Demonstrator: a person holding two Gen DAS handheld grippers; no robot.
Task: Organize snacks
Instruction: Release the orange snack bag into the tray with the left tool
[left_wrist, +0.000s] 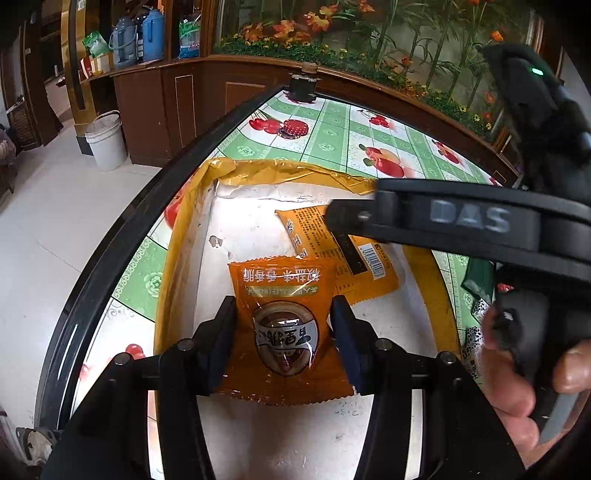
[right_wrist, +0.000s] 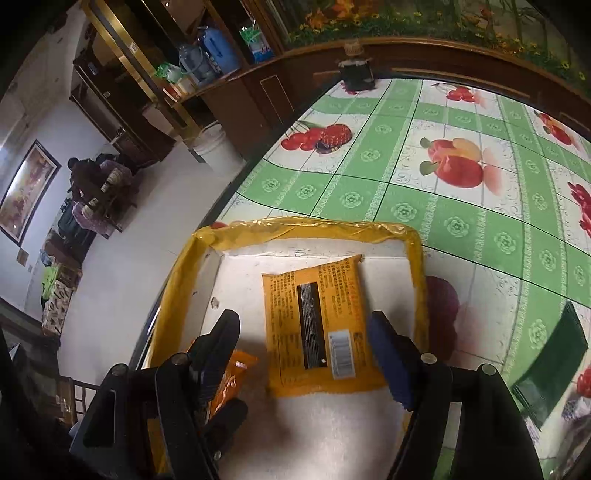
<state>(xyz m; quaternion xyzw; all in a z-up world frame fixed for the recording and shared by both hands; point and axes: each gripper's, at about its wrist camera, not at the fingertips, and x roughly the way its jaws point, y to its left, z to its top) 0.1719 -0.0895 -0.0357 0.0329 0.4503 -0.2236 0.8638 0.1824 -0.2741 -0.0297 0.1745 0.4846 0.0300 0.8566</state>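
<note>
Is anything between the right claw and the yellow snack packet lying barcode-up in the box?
Nothing visible. The right claw straddles the flat yellow foil packet inside the yellow-taped white box, jaws apart on either side. The orange round-window snack packet lies to its left, between the left claw's jaws.

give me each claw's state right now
left claw: around the orange snack packet; grip cannot be told
right claw: open over the yellow packet
</note>
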